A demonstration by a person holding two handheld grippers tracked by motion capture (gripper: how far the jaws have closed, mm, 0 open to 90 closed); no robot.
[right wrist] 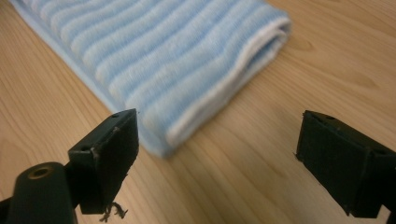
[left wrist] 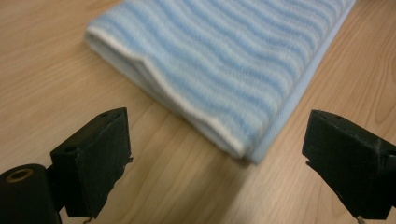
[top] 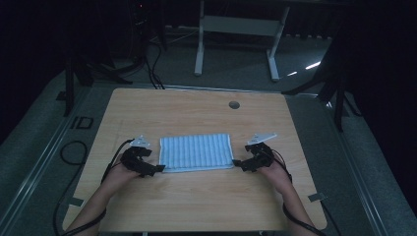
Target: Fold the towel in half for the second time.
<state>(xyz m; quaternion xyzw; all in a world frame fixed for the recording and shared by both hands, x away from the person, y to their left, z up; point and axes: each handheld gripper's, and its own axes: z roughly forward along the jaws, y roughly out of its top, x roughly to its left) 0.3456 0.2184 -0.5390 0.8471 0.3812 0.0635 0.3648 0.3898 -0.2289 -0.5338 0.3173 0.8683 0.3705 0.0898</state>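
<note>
Nearest the person, both forearms reach in over the wooden table (top: pixel 196 206). The left gripper (left wrist: pixel 215 154) has its jaws spread wide with nothing between them, pointed at the near left corner of the folded blue-striped towel (left wrist: pixel 224 60), just short of it. The right gripper (right wrist: pixel 217 154) is also wide apart and empty, aimed at the towel's near right corner. The towel lies flat mid-table between the two. Farther back, a small round hole (top: pixel 234 104) sits in the tabletop.
</note>
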